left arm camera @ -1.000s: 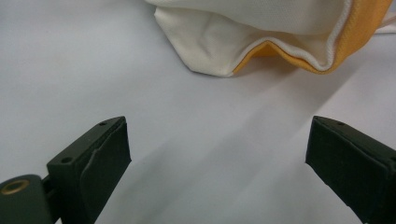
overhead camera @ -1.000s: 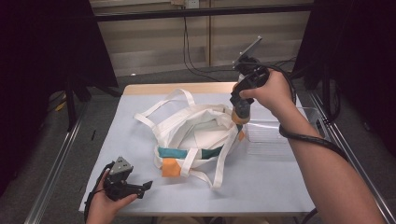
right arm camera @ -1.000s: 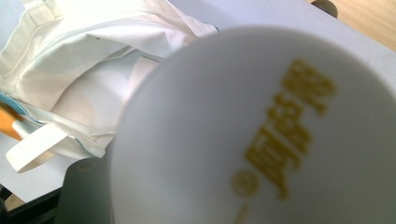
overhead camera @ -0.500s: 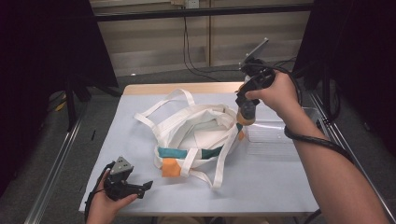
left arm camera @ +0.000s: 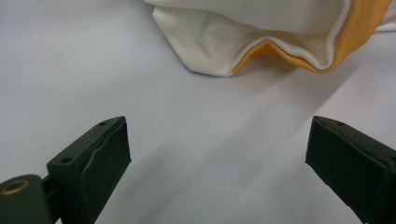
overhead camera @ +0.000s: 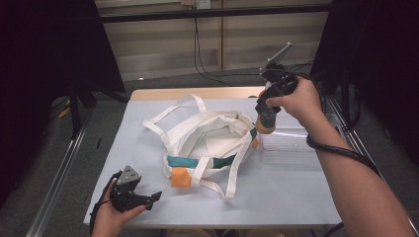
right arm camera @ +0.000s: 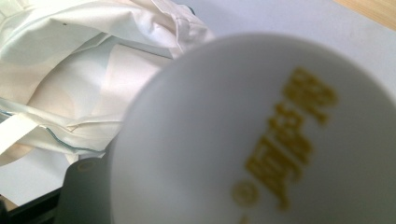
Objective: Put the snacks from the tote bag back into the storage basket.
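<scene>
1. Bottom left of the high view: the left hand [overhead camera: 106, 217] holds the left gripper [overhead camera: 150, 197] low at the near edge of the table [overhead camera: 296, 197], jaws pointing right across the pale grey-blue top.
2. In the left gripper view the two black jaws stand wide apart with bare tabletop between them; the orange corner of the tote bag [left arm camera: 280, 42] lies ahead, upper centre of that frame, clear of both jaws.
3. Centre of the high view: the white tote bag [overhead camera: 207, 143] lies crumpled and open, with a teal band, orange patches and white straps looping toward the upper left and lower right.
4. Right of the bag, touching its edge or just beside it, sits a clear plastic container [overhead camera: 289, 145].
5. Above that container's near-left corner the right hand [overhead camera: 296, 98] holds the right gripper [overhead camera: 266, 126] pointing down, an orange-bottomed object [overhead camera: 265, 129] at its tip, raised off the table.
6. In the right gripper view a white rounded object with blurred gold lettering [right arm camera: 280, 140] sits right against the camera, clamped in the jaws, the bag's opening behind at upper left.
7. Far side: a wooden table edge [overhead camera: 197, 93], grey floor, hanging cables [overhead camera: 197, 49], dark curtains on both sides.
</scene>
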{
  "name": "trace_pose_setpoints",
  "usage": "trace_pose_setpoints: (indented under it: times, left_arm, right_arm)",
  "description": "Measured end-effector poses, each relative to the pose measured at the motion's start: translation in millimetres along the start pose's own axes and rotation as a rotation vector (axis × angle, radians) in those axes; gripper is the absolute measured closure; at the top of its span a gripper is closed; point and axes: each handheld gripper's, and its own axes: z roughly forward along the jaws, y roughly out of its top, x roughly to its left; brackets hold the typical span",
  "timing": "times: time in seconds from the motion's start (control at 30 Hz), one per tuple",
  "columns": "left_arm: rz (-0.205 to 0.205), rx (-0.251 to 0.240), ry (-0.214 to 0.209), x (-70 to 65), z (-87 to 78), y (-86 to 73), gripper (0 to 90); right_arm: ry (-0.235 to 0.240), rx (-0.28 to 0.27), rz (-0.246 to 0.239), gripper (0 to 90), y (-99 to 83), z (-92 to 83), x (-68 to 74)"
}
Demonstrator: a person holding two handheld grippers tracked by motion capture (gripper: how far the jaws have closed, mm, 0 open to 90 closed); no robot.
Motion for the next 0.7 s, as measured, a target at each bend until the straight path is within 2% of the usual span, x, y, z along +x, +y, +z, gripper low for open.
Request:
trace_pose_setpoints:
  times: [0.23, 0.4, 0.7]
  left_arm:
    - [0.005, -0.002, 0.000, 0.0, 0.2, 0.2, 6.2]
    - [0.004, -0.002, 0.000, 0.0, 0.1, 0.2, 6.2]
    - [0.005, -0.001, 0.002, -0.3, 0.3, 0.3, 6.2]
  right_arm:
    - [0.010, 0.001, 0.017, 30.4, -4.7, 2.0, -6.3]
    - [-0.008, 0.015, 0.021, 30.3, -8.5, 2.7, -10.7]
    - [-0.008, 0.011, 0.032, 30.3, -14.7, 4.8, -18.1]
